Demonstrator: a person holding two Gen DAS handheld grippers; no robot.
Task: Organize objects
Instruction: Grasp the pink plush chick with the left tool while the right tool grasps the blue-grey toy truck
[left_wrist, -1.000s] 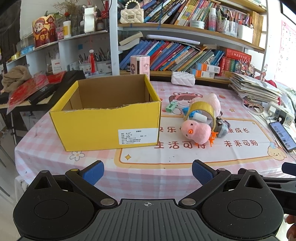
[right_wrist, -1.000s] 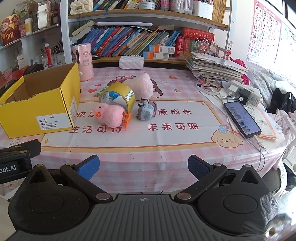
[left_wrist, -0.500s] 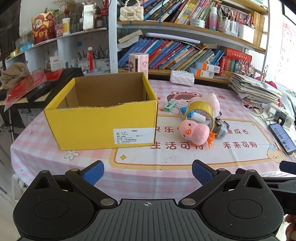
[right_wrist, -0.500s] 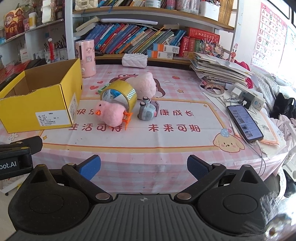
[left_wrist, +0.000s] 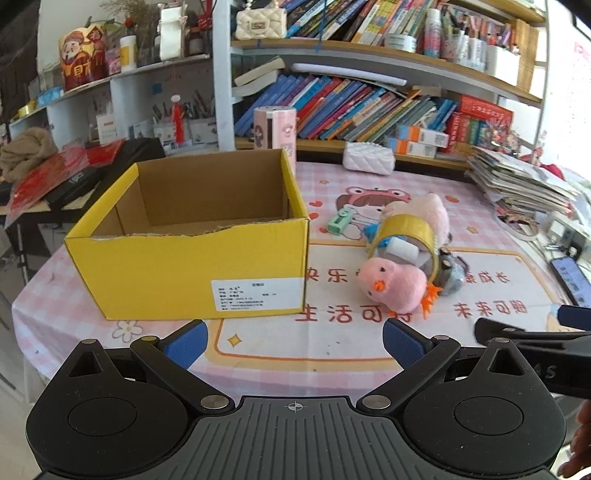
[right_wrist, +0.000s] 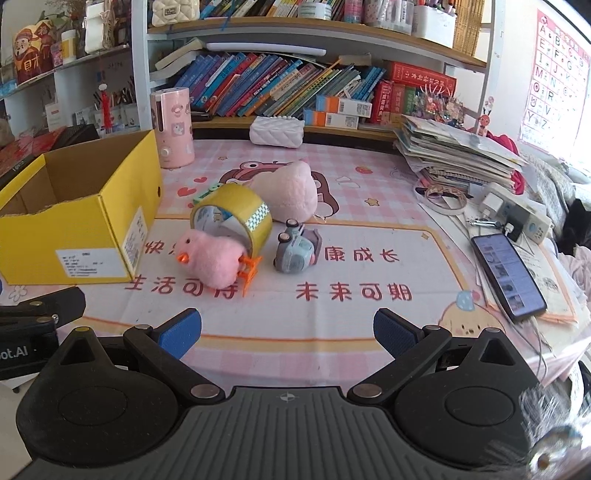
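While both tools hang at the near edge of the desk (right_wrist: 332, 317), neither touches anything: the left tool (left_wrist: 295, 341) has its fingers spread wide with nothing between them, and the right tool (right_wrist: 287, 328) is likewise spread and empty. An open yellow box (left_wrist: 192, 258) stands on the left part of the desk, its inside bare as far as can be seen. Just right of it lies a cluster: a pink chick toy (right_wrist: 212, 264) touching a roll of yellow tape (right_wrist: 236, 214), a small grey toy car (right_wrist: 297, 249) beside them, and a pale pink plush (right_wrist: 291, 190) behind. A phone (right_wrist: 508, 275) lies well apart at the right.
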